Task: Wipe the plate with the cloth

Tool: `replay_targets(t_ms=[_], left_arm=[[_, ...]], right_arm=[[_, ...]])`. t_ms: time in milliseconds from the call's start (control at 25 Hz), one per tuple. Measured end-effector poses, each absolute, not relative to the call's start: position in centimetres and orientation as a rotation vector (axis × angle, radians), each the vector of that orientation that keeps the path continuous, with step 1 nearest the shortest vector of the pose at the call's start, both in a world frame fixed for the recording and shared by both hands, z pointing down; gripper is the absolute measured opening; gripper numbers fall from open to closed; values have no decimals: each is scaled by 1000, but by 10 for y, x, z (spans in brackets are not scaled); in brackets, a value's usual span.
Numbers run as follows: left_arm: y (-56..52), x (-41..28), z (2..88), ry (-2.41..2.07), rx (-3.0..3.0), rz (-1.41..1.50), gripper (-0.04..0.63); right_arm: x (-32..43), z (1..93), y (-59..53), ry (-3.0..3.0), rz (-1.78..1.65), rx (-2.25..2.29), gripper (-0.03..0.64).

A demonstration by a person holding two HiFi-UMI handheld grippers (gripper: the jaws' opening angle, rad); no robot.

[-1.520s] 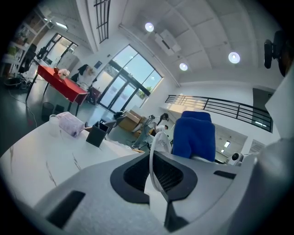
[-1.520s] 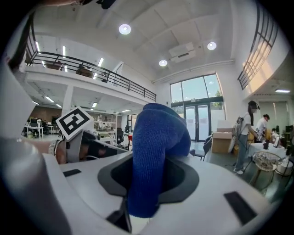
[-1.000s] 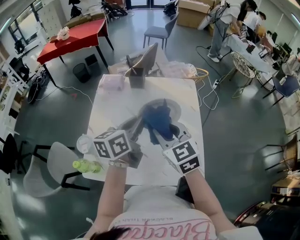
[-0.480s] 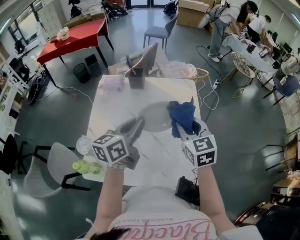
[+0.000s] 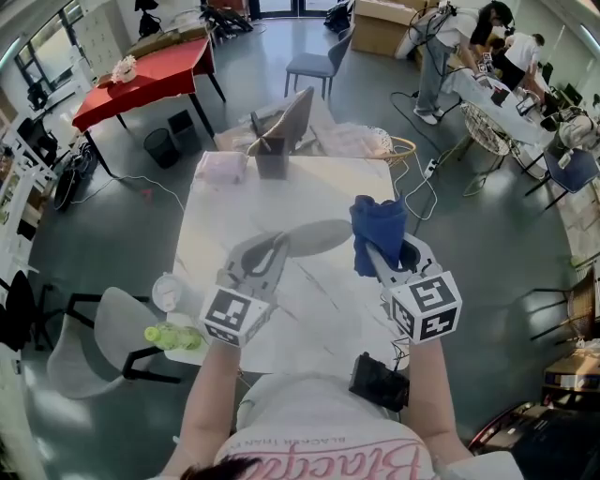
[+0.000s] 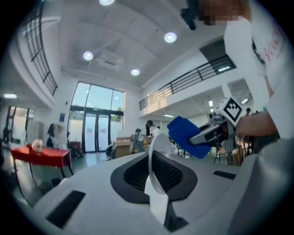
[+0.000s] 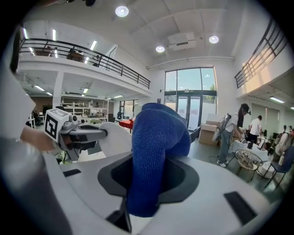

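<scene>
Your left tongs point(image 5: 274, 251) pinch the plate point(image 5: 323, 234) by its rim; your right tongs point(image 5: 382, 257) hold the cloth point(image 5: 377, 225) just right of it, apart.

I'm looking into a big open lab hall rather than a home. The grey floor point(image 5: 487, 244) has cables point(image 5: 429, 172) trailing across it, and there's a red table point(image 5: 150, 75), cardboard boxes point(image 5: 386, 26) and people point(image 5: 439, 47) busy at a bench point(image 5: 506, 108). The gripper views show a railed mezzanine point(image 7: 87, 53), tall glass doors point(image 7: 190, 98), shelves point(image 7: 89, 112) and recessed ceiling lights point(image 7: 121, 11).
</scene>
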State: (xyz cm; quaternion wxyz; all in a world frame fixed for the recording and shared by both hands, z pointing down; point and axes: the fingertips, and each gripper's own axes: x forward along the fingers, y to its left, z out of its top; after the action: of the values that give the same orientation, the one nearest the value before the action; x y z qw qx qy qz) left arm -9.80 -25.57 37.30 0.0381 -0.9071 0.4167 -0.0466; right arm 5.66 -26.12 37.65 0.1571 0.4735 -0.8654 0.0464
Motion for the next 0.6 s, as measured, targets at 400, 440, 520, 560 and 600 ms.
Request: replay_targets(t_ms=[400, 440, 520, 560, 600], left_arm=[[-224, -61, 360, 920, -2391, -338, 18], [-220, -57, 362, 886, -2347, -371, 18], [-213, -50, 367, 812, -2248, -442, 18], [-210, -46, 369, 779, -2202, -474, 18], [-207, -44, 372, 751, -2164, -500, 18]], right_arm=[[34, 333, -249, -2569, -26, 1064, 117], [29, 328, -248, -2569, -58, 1026, 117], [19, 317, -246, -2571, -117, 943, 117], [14, 313, -244, -2572, -143, 898, 117], [7, 310, -242, -2572, -163, 851, 117]])
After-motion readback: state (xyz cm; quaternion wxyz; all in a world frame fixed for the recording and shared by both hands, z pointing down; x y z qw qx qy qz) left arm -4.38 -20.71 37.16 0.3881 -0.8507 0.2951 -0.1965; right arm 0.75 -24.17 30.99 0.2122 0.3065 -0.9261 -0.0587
